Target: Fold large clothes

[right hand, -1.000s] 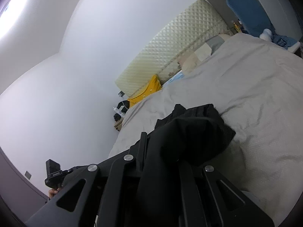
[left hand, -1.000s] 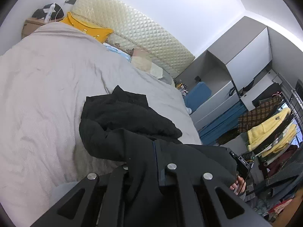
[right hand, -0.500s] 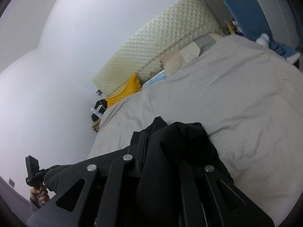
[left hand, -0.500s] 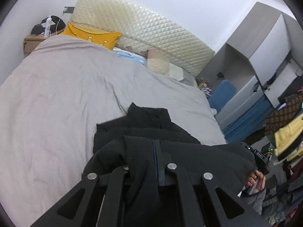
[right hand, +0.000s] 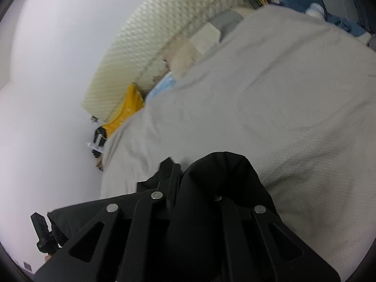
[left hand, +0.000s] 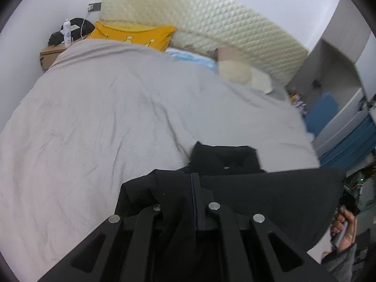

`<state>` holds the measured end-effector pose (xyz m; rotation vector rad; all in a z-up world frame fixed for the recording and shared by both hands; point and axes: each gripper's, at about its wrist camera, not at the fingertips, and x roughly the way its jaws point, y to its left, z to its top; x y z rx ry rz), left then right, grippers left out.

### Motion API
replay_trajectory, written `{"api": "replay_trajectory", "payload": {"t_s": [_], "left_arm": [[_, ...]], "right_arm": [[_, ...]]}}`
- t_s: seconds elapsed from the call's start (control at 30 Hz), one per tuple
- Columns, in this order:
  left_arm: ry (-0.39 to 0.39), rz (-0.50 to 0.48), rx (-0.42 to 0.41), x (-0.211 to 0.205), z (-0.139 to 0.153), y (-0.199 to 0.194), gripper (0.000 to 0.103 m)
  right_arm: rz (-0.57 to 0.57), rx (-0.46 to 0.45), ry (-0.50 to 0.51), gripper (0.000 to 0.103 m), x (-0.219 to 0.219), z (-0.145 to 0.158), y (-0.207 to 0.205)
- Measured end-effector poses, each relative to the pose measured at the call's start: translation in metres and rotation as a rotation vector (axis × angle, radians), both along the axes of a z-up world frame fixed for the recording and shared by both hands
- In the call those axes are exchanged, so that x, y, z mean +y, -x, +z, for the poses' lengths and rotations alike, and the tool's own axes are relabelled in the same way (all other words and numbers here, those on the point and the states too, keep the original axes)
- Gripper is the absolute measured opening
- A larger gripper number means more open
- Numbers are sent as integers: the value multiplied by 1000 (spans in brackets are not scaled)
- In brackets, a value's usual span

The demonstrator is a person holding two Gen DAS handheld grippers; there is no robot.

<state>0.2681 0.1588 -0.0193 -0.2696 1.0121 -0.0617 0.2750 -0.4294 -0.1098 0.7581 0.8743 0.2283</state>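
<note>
Above grey bed [left hand: 117,108], both claws gripping black garment [left hand: 270,192]

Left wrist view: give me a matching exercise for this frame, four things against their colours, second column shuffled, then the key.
Things:
1. garment
2. pillow
3. bedspread
4. headboard

Colours:
A. cream, quilted
B. black
C. yellow
D. light grey

Pairs: 1-B, 2-C, 3-D, 4-A
</note>
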Motion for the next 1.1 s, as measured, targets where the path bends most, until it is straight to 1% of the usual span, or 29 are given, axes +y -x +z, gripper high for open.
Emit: {"api": "replay_trajectory", "payload": {"t_s": [0.03,0.2,0.27,0.4,0.57,0.63,0.73,0.8,0.83,0.87,0.93,1.0,1.1], "left_arm": [[-11,7,15,-3,-10,-11,7],[-46,12,87,-19,-58,-57,8],[-33,31,112,-24,-75,-72,8],[-26,39,133,-31,-100,-94,8],[8,61,147,-31,-125,-103,8],[11,63,149,-30,-128,-101,8],[16,58,132,-28,-124,-92,9],[60,65,147,-22,-120,-83,8],[80,72,152,-18,-118,-79,8],[101,76,157,-15,-114,-74,9],[137,71,162,-8,-107,-59,11],[145,76,154,-1,-100,-43,14],[151,47,134,6,-86,-11,19]], "right_arm": [[3,17,16,9,1,-7,-8],[18,127,65,9,12,-66,-46],[38,160,65,8,17,-87,-59],[52,190,53,8,17,-110,-76],[27,214,-16,8,18,-130,-83],[27,209,-14,9,20,-131,-83],[12,193,5,9,24,-125,-76],[9,189,20,10,28,-122,-73],[10,187,22,12,27,-120,-70],[12,183,18,13,27,-118,-67],[17,184,12,13,25,-112,-59],[24,180,17,15,24,-102,-49],[30,164,21,19,25,-88,-33]]}}
